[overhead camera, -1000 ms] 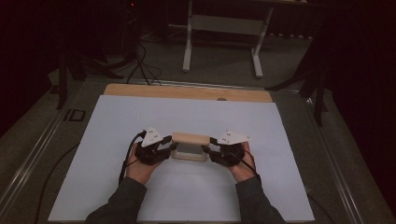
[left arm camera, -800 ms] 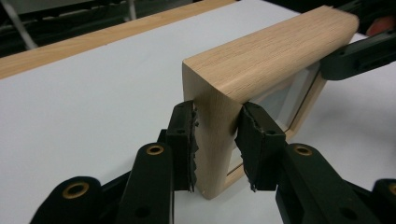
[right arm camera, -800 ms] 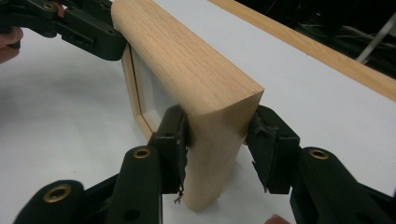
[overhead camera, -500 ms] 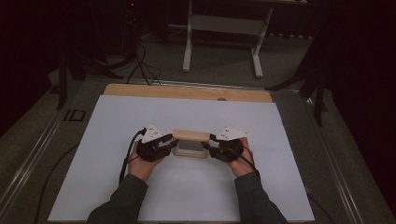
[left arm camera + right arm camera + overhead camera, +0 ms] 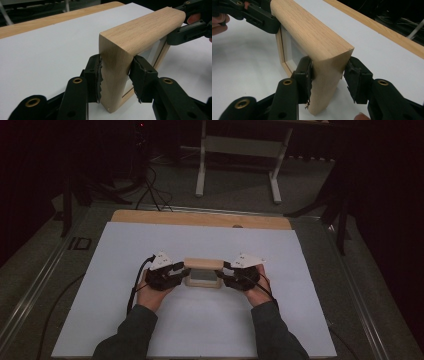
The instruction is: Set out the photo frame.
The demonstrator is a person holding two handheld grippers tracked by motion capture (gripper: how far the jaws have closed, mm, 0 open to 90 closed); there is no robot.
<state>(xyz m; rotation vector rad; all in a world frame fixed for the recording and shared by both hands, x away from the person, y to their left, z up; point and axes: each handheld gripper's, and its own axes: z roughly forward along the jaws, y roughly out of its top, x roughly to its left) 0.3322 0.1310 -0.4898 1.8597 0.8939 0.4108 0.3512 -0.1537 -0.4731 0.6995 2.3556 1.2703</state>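
A light wooden frame (image 5: 203, 265) with a grey inner panel stands on edge on the white sheet (image 5: 200, 330), mid-table. My left gripper (image 5: 182, 270) is shut on its left end. In the left gripper view, the toothed jaws press both faces of the frame (image 5: 140, 32), and the other gripper (image 5: 190, 30) holds the far end. My right gripper (image 5: 225, 271) is shut on the right end. The right gripper view shows its jaws on either side of the frame (image 5: 312, 32), with the left gripper (image 5: 257, 15) beyond.
The white sheet covers most of a wooden tabletop (image 5: 200, 218) whose far edge shows as a strip. Behind the table stand a white metal stand (image 5: 237, 145) and floor cables (image 5: 150, 185). A metal rail (image 5: 30, 295) runs along the left side.
Both grippers keep their hold on the frame. The frame has tipped a little, so its grey panel shows more from above; the hands have barely shifted.
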